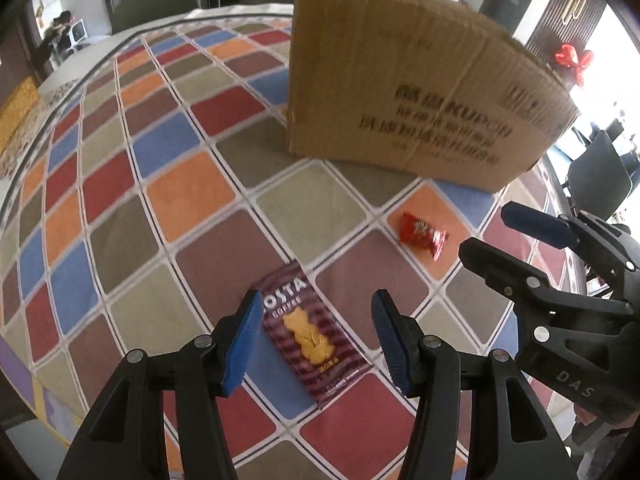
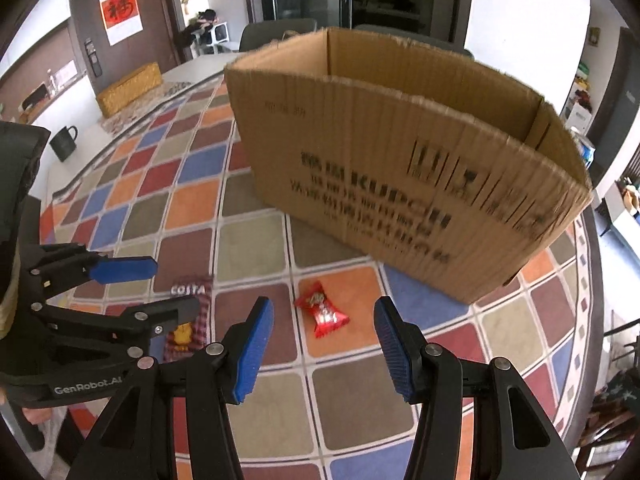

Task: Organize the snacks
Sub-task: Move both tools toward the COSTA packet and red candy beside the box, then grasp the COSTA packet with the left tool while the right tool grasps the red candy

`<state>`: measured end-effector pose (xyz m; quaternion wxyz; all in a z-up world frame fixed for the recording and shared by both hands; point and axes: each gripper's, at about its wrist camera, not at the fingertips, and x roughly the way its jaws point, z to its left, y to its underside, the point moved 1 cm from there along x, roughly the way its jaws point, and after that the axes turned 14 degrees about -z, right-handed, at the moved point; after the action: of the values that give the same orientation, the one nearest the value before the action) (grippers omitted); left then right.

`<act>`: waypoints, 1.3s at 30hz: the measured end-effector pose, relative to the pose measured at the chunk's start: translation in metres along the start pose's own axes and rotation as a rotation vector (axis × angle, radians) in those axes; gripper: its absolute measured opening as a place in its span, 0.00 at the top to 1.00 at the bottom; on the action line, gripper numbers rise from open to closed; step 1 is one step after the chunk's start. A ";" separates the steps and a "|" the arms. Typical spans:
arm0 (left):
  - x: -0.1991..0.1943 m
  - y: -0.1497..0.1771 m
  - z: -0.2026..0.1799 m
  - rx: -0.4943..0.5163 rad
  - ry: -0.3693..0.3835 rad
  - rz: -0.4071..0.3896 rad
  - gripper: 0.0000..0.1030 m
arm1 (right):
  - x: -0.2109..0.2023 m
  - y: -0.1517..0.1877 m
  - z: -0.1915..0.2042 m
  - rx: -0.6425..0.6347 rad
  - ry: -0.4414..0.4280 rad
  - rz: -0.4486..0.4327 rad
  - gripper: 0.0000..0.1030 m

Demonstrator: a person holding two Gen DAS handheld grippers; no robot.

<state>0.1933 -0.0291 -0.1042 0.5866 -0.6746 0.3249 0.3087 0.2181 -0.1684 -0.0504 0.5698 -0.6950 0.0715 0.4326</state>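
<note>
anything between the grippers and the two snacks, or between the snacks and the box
Nothing visible. The left gripper stands open over the Costa pack, the right gripper open over the red candy. Only bare tablecloth lies between both snacks and the open-topped box.

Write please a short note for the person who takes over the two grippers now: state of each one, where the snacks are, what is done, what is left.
Left gripper: jaws open, nothing held, above the Costa packet.
Right gripper: jaws open, nothing held, above the red candy.
Both snacks lie flat on the checkered tablecloth, in front of the open cardboard box.
Done: no snack picked up; what is inside the box is hidden.
Left: probably grasp each snack and put it into the box.
</note>
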 end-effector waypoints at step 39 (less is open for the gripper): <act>0.015 0.017 0.009 -0.013 -0.010 -0.034 0.64 | 0.059 0.019 0.007 -0.037 -0.010 0.112 0.57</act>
<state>0.1881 -0.0226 -0.1273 0.5890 -0.6824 0.3081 0.3042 0.2393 -0.1457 -0.1039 0.5321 -0.6982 0.0994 0.4686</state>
